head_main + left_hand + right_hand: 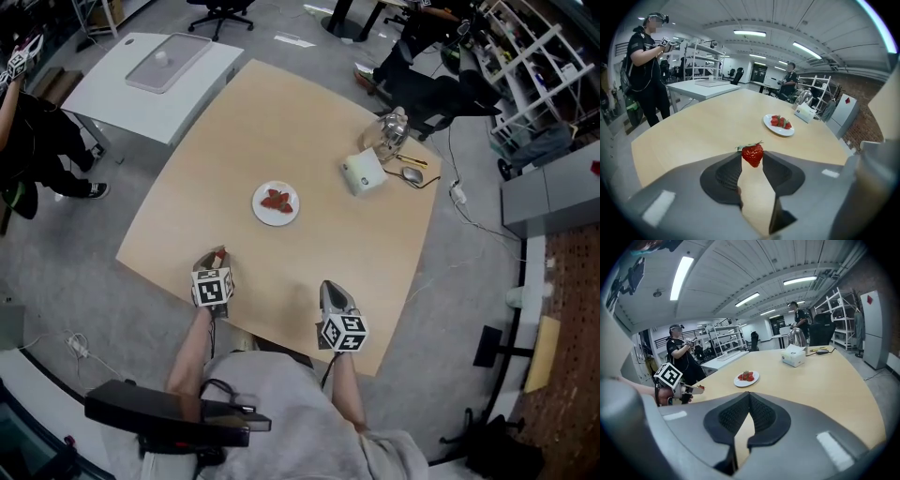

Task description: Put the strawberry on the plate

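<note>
A red strawberry (pixel 753 154) with a green top is pinched between the tips of my left gripper (pixel 752 158), which is shut on it and holds it just above the tan table (pixel 281 122). In the head view this gripper (pixel 217 255) is near the table's front left edge, short of the white plate (pixel 260 212). The plate (pixel 779 130) holds several strawberries (pixel 277 199). My right gripper (pixel 333 286) hovers at the front edge, shut with nothing between its tips (pixel 749 393). From its view the plate (pixel 740 382) lies ahead, with the left gripper (pixel 696 389) off to the left.
A white box (pixel 364 172), a metal kettle (pixel 394 131) and a small dark device (pixel 412 174) sit at the table's far right. A white side table (pixel 155 75) stands beyond the far left edge. A person (pixel 647 65) stands to the left. Shelving and chairs are behind.
</note>
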A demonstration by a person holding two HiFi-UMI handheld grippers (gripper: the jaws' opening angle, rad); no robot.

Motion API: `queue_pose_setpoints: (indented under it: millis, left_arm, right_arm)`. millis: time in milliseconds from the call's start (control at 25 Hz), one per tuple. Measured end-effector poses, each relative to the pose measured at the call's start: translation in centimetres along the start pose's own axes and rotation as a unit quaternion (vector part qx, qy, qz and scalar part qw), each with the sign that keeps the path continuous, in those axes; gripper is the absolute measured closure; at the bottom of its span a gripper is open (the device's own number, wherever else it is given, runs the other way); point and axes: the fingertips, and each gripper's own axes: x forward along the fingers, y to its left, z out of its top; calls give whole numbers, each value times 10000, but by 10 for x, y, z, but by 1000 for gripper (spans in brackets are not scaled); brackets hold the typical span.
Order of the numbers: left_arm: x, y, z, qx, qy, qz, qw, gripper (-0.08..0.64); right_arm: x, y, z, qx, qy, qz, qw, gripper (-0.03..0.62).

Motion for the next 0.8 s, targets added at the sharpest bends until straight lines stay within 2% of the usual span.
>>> queue_pose_setpoints:
  millis: [400,800]
  left_arm:
    - [1,-64,41,534,-396,-534,9964,400]
    - [37,-111,55,932,-340,-833,9916,400]
  right_arm:
    - [-18,-21,-9,216,-81,-286,9993,584]
    - [-32,-53,-20,495,-98,-649,9966,586]
